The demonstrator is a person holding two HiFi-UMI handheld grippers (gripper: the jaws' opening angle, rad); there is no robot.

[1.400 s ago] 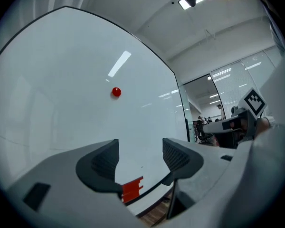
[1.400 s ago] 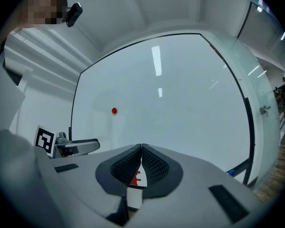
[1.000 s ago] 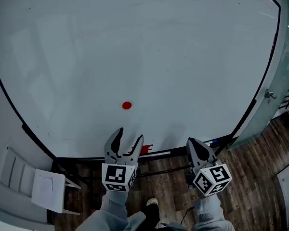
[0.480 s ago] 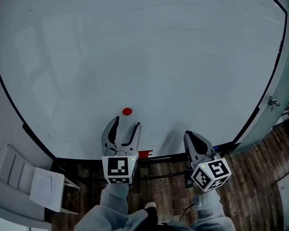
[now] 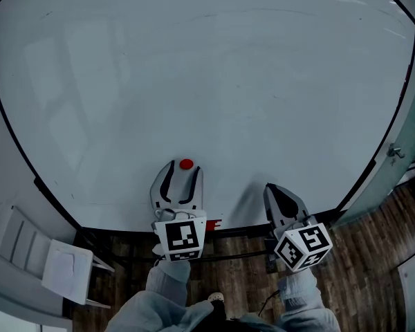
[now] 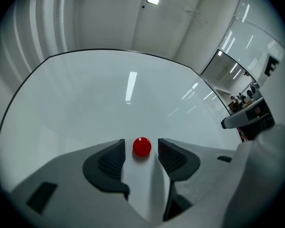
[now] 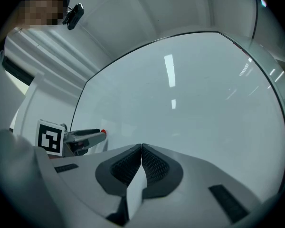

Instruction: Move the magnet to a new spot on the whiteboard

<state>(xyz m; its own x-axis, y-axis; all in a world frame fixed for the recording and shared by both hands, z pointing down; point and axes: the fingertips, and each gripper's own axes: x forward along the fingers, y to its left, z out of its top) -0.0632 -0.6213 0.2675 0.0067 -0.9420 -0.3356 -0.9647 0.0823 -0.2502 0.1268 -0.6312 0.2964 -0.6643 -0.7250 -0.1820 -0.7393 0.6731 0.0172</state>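
Big whiteboard, two grippers low against it, one small red magnet.
The whiteboard fills nearly everything in front of me, its dark lower edge just above a wood floor. The left gripper is up against the lower middle of the board, its jaws closing with the magnet between them; a sliver of white shows on either side, so the pads are not on it. The right gripper hangs a little to the right, near the bottom edge, jaws pressed together on nothing. The round magnet sits flat on the board, low and central.
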